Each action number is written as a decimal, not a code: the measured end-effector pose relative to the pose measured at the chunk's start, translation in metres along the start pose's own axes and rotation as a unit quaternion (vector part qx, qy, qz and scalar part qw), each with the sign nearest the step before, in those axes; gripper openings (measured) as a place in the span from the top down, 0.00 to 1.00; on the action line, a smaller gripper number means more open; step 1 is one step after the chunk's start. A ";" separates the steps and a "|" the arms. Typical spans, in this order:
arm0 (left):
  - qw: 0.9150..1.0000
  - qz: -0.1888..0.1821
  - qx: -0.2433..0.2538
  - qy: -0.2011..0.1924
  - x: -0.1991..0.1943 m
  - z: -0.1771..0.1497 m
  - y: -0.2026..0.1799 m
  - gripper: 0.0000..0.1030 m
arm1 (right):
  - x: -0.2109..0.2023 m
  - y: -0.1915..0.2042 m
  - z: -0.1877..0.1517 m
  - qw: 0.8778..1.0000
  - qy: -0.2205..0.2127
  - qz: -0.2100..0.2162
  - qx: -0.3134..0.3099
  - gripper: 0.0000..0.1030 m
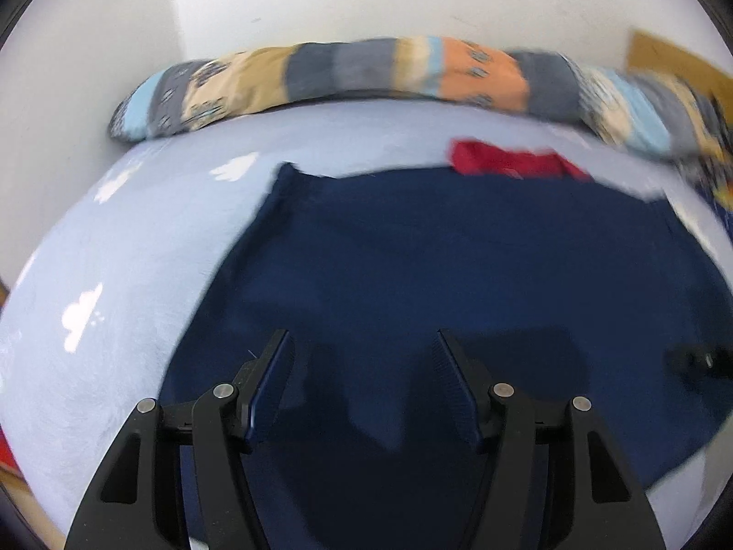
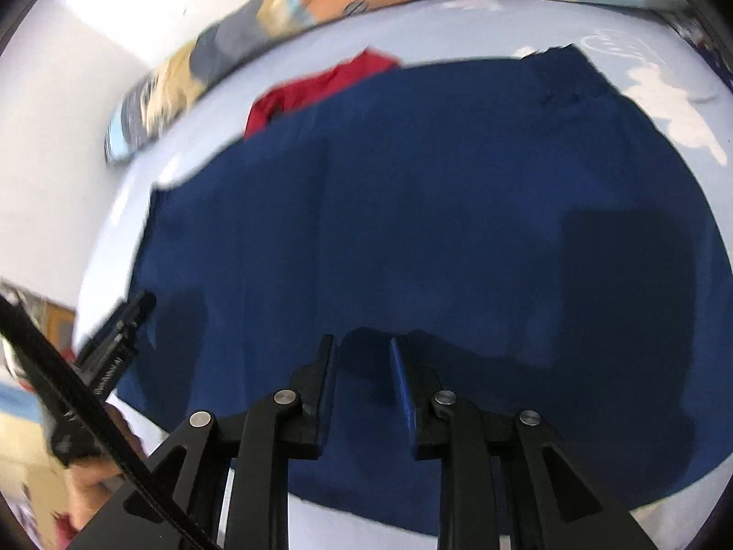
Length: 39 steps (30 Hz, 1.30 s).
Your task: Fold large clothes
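Left gripper (image 1: 362, 343): jaws apart, nothing between the pads, hovering above the near part of the navy garment (image 1: 458, 252). Right gripper (image 2: 362, 350): jaws narrowly apart, gap empty, only navy cloth visible below it; can't tell if the tips touch the fabric. The garment lies spread flat on the pale blue bedsheet (image 1: 114, 275) with white cloud prints, near edge just ahead of both grippers. A red garment (image 1: 508, 160) sits at its far edge, partly tucked behind it. A patterned bolster (image 1: 366, 73) runs along the white wall (image 1: 366, 0) beyond. Both views motion-blurred.
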<state>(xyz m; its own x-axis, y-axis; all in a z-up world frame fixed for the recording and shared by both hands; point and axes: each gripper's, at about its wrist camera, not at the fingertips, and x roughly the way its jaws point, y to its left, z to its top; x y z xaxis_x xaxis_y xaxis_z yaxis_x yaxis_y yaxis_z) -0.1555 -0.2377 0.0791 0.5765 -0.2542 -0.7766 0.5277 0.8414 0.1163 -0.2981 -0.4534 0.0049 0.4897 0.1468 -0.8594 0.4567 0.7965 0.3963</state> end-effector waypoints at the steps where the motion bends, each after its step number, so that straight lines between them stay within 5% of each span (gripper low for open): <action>1: 1.000 0.001 0.019 0.007 -0.003 -0.004 -0.009 0.40 | -0.001 -0.001 -0.007 1.000 0.003 -0.010 -0.011 0.75; 5: 0.997 0.014 0.072 -0.006 -0.026 -0.017 -0.036 0.40 | -0.023 -0.014 -0.018 0.999 -0.014 -0.046 -0.011 0.75; 10: 0.999 -0.020 0.024 -0.031 -0.055 -0.027 -0.049 0.40 | -0.048 -0.025 -0.035 0.998 -0.035 -0.043 -0.006 0.68; 14: 0.999 -0.017 0.024 -0.036 -0.048 -0.038 -0.071 0.40 | -0.031 -0.045 -0.042 0.998 0.005 -0.036 0.041 0.65; 21: 0.998 -0.020 0.037 -0.037 -0.039 -0.038 -0.088 0.40 | -0.043 -0.014 -0.036 0.997 -0.037 -0.054 -0.031 0.65; 27: 0.998 -0.024 0.036 -0.039 -0.036 -0.035 -0.092 0.40 | -0.015 -0.016 -0.035 0.999 0.008 -0.047 -0.022 0.65; 39: 0.997 -0.026 0.034 -0.058 -0.044 -0.033 -0.093 0.40 | -0.015 -0.014 -0.031 0.999 0.001 -0.036 -0.016 0.65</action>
<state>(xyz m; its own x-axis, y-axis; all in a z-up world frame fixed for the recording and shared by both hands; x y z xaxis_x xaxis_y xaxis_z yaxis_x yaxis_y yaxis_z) -0.2505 -0.2889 0.0815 0.6137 -0.3525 -0.7065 0.5971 0.7927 0.1232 -0.3353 -0.4485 0.0020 0.4539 0.0894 -0.8865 0.4663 0.8240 0.3219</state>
